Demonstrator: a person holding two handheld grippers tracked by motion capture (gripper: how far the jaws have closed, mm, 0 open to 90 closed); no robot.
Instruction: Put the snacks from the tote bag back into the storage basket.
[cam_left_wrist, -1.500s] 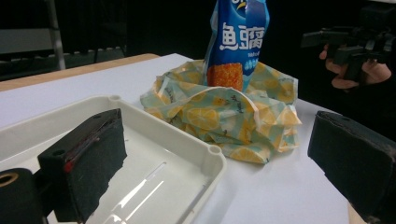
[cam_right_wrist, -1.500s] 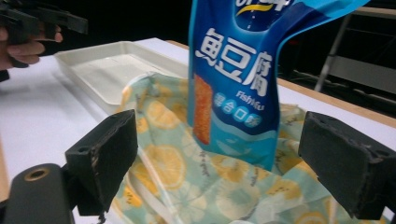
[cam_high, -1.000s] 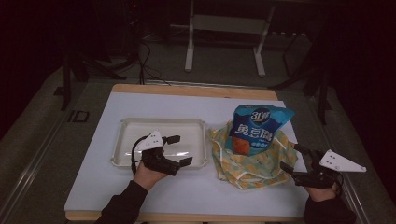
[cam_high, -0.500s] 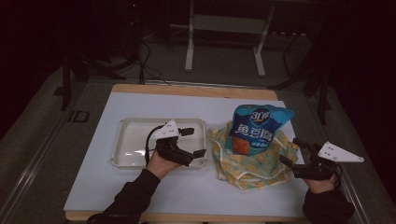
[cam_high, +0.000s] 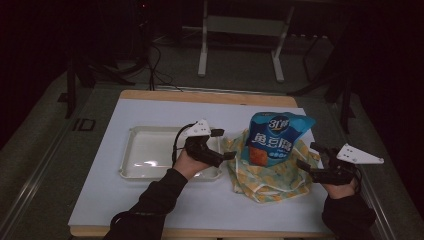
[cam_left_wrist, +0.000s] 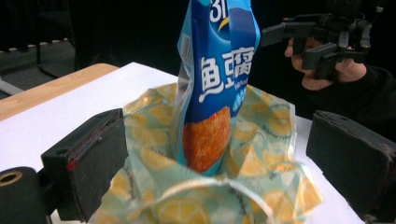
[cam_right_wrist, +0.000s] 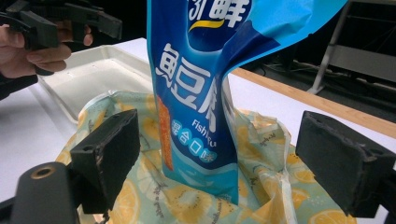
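From above, my left gripper hangs with its jaws apart over the near right corner of the white tray, pointing at the blue snack bag that stands upright in a crumpled lemon-print bag on the white table; my right gripper, jaws likewise spread and holding nothing, sits just beside the lemon bag's right edge

Along my left gripper's jaws, wide open, the snack bag rises from the lemon-print bag between the pads, with my right hand beyond

Along my right gripper's jaws, also open, the snack bag stands in the lemon-print bag, the tray and my left hand behind
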